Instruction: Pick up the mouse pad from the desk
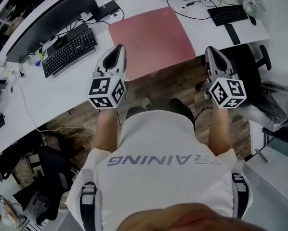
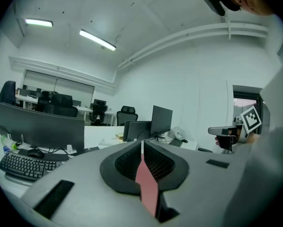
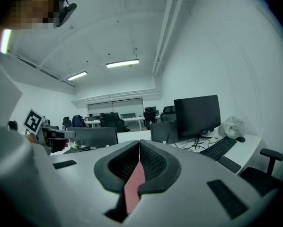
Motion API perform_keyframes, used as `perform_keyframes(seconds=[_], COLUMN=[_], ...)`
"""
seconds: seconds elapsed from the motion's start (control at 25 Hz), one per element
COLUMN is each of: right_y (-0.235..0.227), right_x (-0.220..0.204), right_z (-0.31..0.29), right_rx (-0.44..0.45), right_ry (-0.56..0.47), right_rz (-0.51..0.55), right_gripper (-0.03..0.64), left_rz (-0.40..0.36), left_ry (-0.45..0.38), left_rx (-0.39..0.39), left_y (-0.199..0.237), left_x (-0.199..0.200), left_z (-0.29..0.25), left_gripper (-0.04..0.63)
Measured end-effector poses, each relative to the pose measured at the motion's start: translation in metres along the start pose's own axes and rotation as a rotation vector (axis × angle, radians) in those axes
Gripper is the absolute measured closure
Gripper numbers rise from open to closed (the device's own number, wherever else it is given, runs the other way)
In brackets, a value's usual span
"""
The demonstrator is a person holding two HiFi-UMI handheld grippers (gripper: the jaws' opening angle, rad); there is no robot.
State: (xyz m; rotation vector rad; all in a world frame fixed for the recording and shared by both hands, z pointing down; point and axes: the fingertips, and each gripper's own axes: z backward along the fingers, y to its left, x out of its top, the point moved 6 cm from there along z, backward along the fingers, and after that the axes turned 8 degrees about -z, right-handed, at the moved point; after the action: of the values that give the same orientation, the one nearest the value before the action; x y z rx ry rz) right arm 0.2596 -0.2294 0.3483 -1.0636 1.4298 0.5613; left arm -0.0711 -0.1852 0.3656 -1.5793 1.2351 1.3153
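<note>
The pink mouse pad [image 1: 151,40] lies at the person's 12 o'clock, and its front part juts past the white desk's [image 1: 57,95] near edge. The left gripper [image 1: 118,48] at the pad's 8 o'clock and the right gripper [image 1: 211,49] at its 4 o'clock each have their jaws clamped on its edge. A black keyboard [image 1: 69,52] lies at its 9 o'clock.

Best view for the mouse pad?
Head view: the whole pink pad shows, pinched at its near edge by the left gripper and right gripper. Both gripper views show only a pink sliver between shut jaws.
</note>
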Motion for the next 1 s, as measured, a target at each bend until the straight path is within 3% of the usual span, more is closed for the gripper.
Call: perform_keyframes(seconds=[0.64,0.72,1.0], right_y=[-0.084,-0.098,-0.135], right_x=[-0.018,-0.03,-0.097], right_z=[-0.192,-0.215,-0.264], right_rx=[0.139,0.148,0.141], right_ry=[0.256,0.311,0.512], right_rz=[0.001,0.004,-0.014], right_gripper=[0.575,0.514,0.425], left_rz=[0.141,0.167,0.23], left_ry=[0.16,0.193,0.336], left_rx=[0.29,0.31,0.376], left_y=[0.061,0.066,0.082], left_x=[-0.031,-0.042,-0.098], left_z=[-0.077,-0.092,-0.129], left_gripper=[0.549,0.445,0.347])
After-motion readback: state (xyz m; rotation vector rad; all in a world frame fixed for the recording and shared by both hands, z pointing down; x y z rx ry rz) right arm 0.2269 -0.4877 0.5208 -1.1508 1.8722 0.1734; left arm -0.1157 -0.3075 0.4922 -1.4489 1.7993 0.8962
